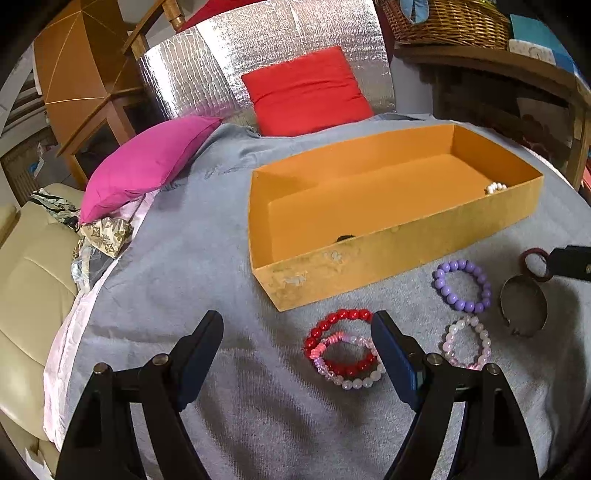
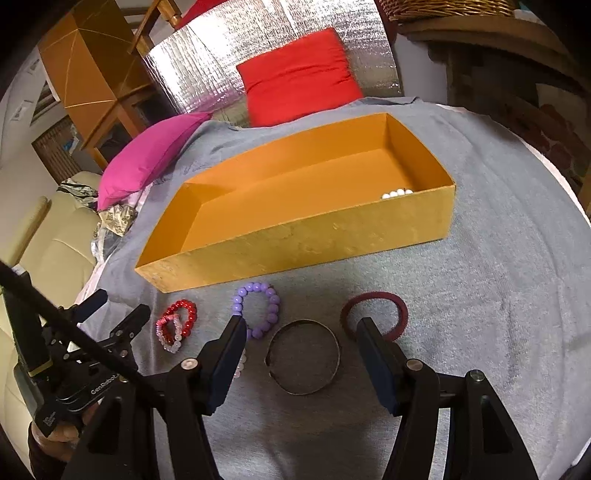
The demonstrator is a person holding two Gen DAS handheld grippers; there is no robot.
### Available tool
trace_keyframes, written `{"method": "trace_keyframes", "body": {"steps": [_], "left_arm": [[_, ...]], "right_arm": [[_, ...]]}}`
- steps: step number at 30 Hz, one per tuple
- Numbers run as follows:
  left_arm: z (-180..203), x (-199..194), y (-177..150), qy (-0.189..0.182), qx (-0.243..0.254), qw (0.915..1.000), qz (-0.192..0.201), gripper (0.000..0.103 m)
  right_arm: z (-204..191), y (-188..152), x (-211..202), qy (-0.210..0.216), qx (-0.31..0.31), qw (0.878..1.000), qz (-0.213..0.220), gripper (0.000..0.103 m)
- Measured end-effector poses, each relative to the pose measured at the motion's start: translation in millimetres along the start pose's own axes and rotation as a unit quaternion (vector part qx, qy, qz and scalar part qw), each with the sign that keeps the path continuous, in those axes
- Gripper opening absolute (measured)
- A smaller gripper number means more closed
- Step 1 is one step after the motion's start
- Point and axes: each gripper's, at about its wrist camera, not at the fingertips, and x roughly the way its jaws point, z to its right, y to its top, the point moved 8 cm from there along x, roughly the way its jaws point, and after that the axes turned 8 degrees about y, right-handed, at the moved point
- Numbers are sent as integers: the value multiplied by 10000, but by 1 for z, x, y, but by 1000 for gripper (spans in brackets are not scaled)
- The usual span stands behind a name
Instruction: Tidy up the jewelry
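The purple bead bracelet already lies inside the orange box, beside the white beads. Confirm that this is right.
Not right. The purple bead bracelet lies on the grey cloth in front of the orange box, outside it, as the right wrist view shows. Only the white beads show inside the box, at its right end; the left wrist view also shows something dark and small behind its front wall.

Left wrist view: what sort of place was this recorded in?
Most likely a lived-in room at home, perhaps a living room. A cream sofa stands beside the cloth-covered table, loose cushions in pink and red lie behind it, and a wicker basket sits on a wooden shelf.
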Motion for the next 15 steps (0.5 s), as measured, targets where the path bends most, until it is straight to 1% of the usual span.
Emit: {"method": "trace_keyframes", "body": {"steps": [5, 8, 11, 13, 15], "left_arm": [[-2, 6, -9, -209, 25, 9996, -204, 83], [-8, 12, -15, -212, -5, 9993, -308, 83], [-14, 15, -19, -251, -77, 9988, -403, 82], [-19, 17, -23, -311, -170, 9982, -479, 82], [-23, 20, -26, -363, -265, 9974, -563, 82]], "right_arm": [[18, 1, -7, -152, 69, 9999, 24, 65], [37, 3, -13, -200, 300, 9993, 69, 64], [54, 5, -17, -342, 492, 9982, 89, 64], [59, 5, -17, -346, 572, 9977, 82, 64], [60, 6, -15, -369, 602, 9975, 46, 62]]}}
